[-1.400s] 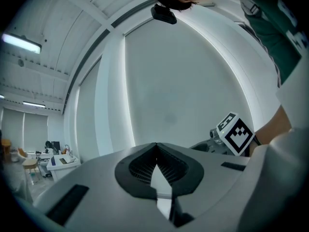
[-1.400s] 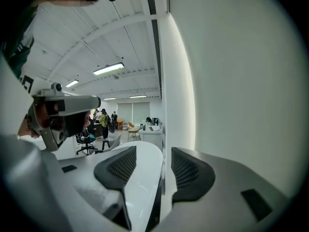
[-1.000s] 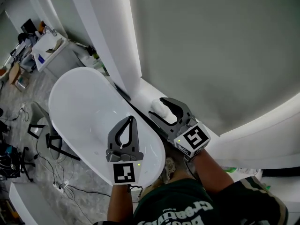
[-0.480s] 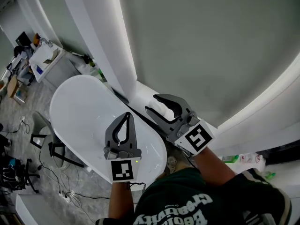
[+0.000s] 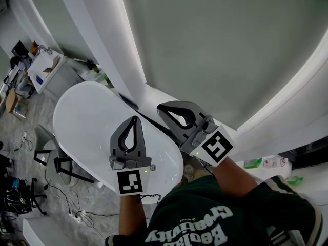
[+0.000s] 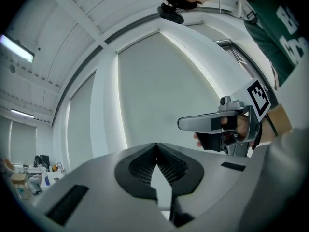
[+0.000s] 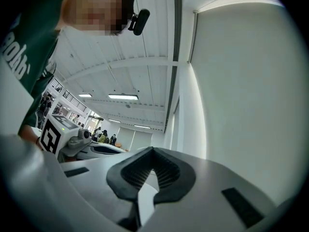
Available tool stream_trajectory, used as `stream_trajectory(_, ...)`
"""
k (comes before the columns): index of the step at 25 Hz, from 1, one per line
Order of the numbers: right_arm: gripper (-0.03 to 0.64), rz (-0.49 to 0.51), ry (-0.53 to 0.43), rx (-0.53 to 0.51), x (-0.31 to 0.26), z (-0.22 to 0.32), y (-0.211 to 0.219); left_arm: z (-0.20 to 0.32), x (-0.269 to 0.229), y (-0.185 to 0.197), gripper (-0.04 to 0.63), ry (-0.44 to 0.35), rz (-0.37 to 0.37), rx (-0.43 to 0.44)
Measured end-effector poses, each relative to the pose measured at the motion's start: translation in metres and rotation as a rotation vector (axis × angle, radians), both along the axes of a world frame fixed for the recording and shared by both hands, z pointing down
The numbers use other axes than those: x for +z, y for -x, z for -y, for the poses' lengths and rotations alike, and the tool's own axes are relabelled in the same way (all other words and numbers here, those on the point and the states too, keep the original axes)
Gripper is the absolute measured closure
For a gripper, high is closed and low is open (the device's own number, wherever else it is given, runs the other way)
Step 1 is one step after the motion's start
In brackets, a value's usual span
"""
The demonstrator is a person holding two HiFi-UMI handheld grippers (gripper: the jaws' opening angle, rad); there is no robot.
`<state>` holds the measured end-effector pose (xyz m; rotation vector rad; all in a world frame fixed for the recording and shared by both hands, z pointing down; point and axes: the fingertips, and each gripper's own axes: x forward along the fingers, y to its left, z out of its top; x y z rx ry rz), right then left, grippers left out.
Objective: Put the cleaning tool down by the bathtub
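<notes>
The white bathtub (image 5: 87, 122) lies below me in the head view, with a white ledge (image 5: 154, 97) along its far side against the wall. My right gripper (image 5: 160, 108) is over that ledge, jaws shut with nothing between them. My left gripper (image 5: 134, 118) hangs over the tub's near end, also shut and empty. No cleaning tool shows; the right gripper covers part of the ledge. Both gripper views look up at the wall and ceiling: the left gripper (image 6: 155, 144) sees the right gripper (image 6: 217, 124) beside it, and the right gripper (image 7: 153, 149) sees the left gripper (image 7: 91, 149).
A cluttered white desk (image 5: 46, 68) stands at the far left, with bottles (image 5: 105, 78) by the tub's far end. A stool (image 5: 51, 158) and cables (image 5: 72, 209) are on the floor left of the tub. More bottles (image 5: 271, 162) lie at the right.
The right gripper's jaws have gone from wide open to shut. The white tool that sat on the ledge between them is no longer visible. Both grippers shifted slightly left.
</notes>
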<state>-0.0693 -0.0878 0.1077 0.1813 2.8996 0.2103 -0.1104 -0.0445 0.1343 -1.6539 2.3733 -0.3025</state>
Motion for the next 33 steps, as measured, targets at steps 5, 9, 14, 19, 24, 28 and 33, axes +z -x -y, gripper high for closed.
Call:
stream_trajectory(5, 0.6, 0.003, 0.027, 0.021, -0.002, 0.002, -0.001, 0.0, 0.0, -0.001, 0.586, 0.006, -0.001, 0.009)
stream_trajectory(9, 0.6, -0.003, 0.009, 0.067, -0.001, 0.008, -0.004, 0.001, -0.002, -0.005, 0.586, 0.0, 0.009, 0.021)
stream_trajectory(14, 0.6, -0.012, 0.015, 0.084, 0.003, 0.012, -0.007, 0.003, -0.001, -0.01, 0.586, 0.004, 0.005, 0.031)
stream_trajectory(19, 0.601, -0.019, 0.018, 0.085, 0.005, 0.013, -0.007, 0.005, 0.002, -0.012, 0.586, 0.015, 0.003, 0.038)
stream_trajectory(24, 0.6, -0.021, 0.025, 0.082, 0.006, 0.013, -0.004, 0.006, 0.0, -0.011, 0.586, 0.017, 0.003, 0.039)
stream_trajectory(28, 0.601, -0.025, 0.027, 0.079, 0.009, 0.016, -0.008, 0.009, 0.0, -0.016, 0.586, 0.013, 0.009, 0.044)
stream_trajectory(33, 0.601, -0.012, 0.031, 0.078, 0.008, 0.019, -0.013, 0.013, 0.003, -0.021, 0.586, 0.021, 0.006, 0.041)
